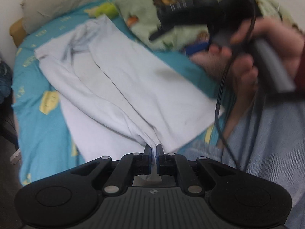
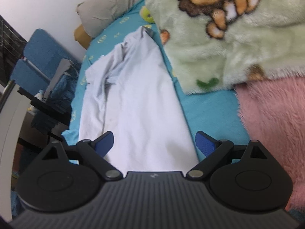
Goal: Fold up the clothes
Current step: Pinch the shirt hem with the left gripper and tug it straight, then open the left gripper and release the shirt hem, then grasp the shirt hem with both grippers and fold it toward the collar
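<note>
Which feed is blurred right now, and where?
Left wrist view: the hand holding the black right gripper is motion-smeared, while the pale lavender garment clamped in the left gripper stays fairly sharp. Right wrist view: mild blur on the green fleece blanket, fisheye bending at the edges.

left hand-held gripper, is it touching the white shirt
Touching. The left wrist view shows the left hand-held gripper shut on a bunched edge of the white shirt.

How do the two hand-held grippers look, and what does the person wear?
Each hand-held gripper has a black ribbed body, two round side discs, silver pivot pins and blue finger pads: the left hand-held gripper and the right hand-held gripper. Black cables hang from the right one. A dark red sleeve shows at the right wrist.
</note>
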Motion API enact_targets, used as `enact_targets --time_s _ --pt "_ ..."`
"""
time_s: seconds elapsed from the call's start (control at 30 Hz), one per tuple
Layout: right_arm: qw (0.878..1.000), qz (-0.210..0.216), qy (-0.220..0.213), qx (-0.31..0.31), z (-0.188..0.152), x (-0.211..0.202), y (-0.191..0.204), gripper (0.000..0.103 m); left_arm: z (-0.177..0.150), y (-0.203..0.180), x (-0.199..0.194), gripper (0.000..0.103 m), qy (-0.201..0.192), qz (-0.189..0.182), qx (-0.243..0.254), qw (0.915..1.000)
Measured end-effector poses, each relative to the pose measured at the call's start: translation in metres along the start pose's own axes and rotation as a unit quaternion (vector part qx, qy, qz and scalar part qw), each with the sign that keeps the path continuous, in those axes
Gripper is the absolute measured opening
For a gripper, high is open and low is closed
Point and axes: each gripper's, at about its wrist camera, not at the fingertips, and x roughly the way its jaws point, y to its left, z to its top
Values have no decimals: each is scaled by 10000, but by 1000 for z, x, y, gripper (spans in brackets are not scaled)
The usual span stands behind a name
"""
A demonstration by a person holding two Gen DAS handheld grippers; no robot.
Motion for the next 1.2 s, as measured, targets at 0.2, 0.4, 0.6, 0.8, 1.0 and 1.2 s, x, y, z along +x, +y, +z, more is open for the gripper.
enact_targets --time_s 0.2,0.4,0.6,0.8,1.0,1.2 --pt "9985 -357 321 266 -8 9 -16 94 -9 31 15 70 12 -220 -850 9961" --pt "9941 -751 740 250 -16 31 -16 94 -25 96 15 80 -185 -132 -2443 9694" --pt "9903 -822 1018 459 -24 40 -19 94 -35 136 35 80 167 -275 -3467 9374" --pt "9862 -900 1362 272 -41 37 -7 96 -35 131 42 81 404 -440 -3374 9395" --pt "9715 -1145 1973 -648 -64 41 23 96 -35 105 43 67 725 -771 -2850 9527" --pt "9553 -1193 2268 -1472 -86 34 48 47 -43 97 32 13 572 -443 -2813 9569"
